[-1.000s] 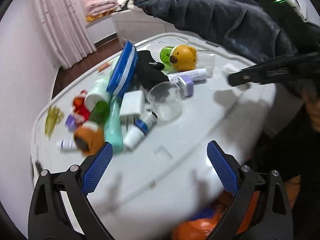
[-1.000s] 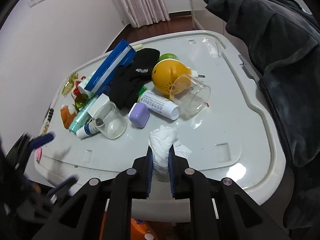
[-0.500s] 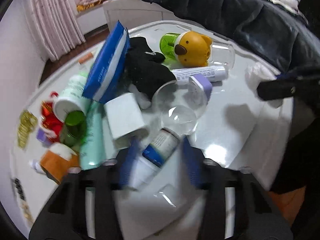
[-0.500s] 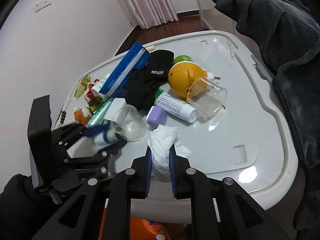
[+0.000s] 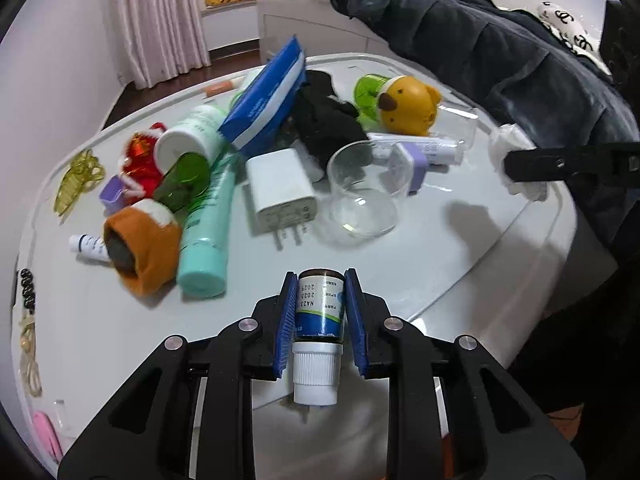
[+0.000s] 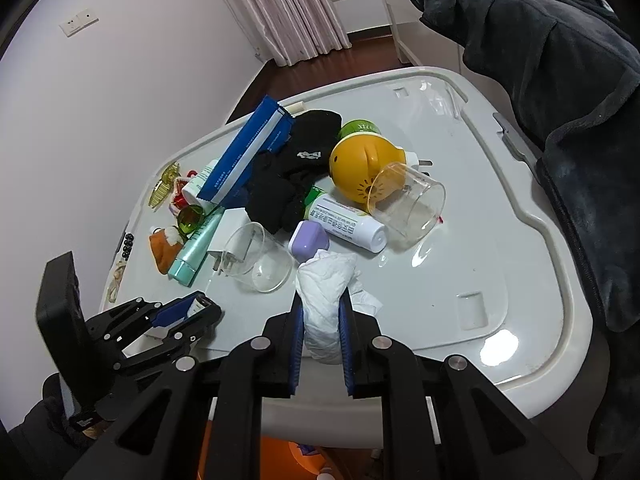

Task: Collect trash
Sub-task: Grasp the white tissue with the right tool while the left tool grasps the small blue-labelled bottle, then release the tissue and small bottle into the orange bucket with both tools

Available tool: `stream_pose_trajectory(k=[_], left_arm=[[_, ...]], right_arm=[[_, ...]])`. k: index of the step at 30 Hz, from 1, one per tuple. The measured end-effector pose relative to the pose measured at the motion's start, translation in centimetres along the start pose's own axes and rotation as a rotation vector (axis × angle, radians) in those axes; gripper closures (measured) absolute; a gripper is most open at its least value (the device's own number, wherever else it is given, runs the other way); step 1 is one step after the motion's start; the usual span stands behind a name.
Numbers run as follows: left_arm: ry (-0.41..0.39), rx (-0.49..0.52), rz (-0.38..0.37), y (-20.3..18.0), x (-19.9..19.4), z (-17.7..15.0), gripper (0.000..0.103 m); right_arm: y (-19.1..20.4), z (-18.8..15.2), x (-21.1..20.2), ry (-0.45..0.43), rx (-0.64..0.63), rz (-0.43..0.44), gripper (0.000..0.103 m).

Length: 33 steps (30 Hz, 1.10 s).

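1. The small medicine bottle (image 5: 319, 316), dark glass with a blue-and-white label and a white cap, now sits between the blue pads of the left claw (image 5: 319, 312). A second ago that claw stood wide apart over bare bench; its jaws are closing on the bottle, and the pads look to be pressing its sides, though the contact line is hard to read.
2. The bottle has left the pile beside the clear glass cup (image 5: 362, 190) and hangs near the front edge of the white bench (image 5: 460, 248).
3. The crumpled white tissue (image 6: 326, 292) stays clamped in the right claw (image 6: 321, 320), jaws together on it, unmoved.
4. So both claws likely carry trash, and a trip to a bin seems next.
5. The charger (image 5: 282, 192), teal tube (image 5: 208, 232) and bear-shaped toy (image 5: 408, 106) remain on the bench.
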<state>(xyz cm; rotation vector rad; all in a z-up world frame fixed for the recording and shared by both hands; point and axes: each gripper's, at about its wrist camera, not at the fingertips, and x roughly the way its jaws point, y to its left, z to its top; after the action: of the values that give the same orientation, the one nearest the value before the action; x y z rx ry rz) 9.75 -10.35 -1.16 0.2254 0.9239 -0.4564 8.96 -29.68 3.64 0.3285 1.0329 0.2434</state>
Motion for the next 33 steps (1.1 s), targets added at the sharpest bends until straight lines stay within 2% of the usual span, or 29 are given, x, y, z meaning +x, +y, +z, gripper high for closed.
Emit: stream_pose_trajectory(k=[5, 9, 14, 18, 21, 24, 27, 29, 33], left_arm=[[-0.015, 0.004, 0.047, -0.4, 0.2, -0.7, 0.079], [-0.028, -0.041, 0.037, 0.0, 0.1, -0.9, 0.08], [-0.04, -0.029, 0.068, -0.5, -0.7, -1.5, 0.08], [-0.062, -0.093, 0.03, -0.1, -3.1, -1.2, 0.08], [-0.109, -0.166, 0.005, 0.0, -7.8, -1.8, 0.08], [-0.115, -0.2, 0.013, -0.6, -11.2, -3.6, 0.08], [-0.079, -0.238, 0.039, -1.2, -13.7, -6.9, 0.08], [-0.057, -0.262, 0.04, -1.6, -14.3, -8.5, 0.08], [-0.04, -0.236, 0.038, -3.0, -14.9, -11.0, 0.08]], right_arm=[[0.0, 0.0, 0.1, 0.003, -0.003, -0.001, 0.085], [-0.1, 0.1, 0.0, -0.001, 0.006, 0.003, 0.085], [0.2, 0.1, 0.1, -0.001, -0.009, -0.002, 0.085], [1.0, -0.2, -0.1, -0.015, -0.047, -0.001, 0.086], [1.9, -1.0, -0.8, -0.027, -0.074, 0.033, 0.086], [3.3, -3.5, -2.5, -0.041, -0.087, 0.099, 0.086], [4.9, -7.4, -4.1, -0.022, -0.109, 0.115, 0.086], [5.8, -9.6, -5.1, 0.0, -0.122, 0.118, 0.086], [7.5, -13.5, -6.8, 0.054, -0.168, 0.119, 0.086]])
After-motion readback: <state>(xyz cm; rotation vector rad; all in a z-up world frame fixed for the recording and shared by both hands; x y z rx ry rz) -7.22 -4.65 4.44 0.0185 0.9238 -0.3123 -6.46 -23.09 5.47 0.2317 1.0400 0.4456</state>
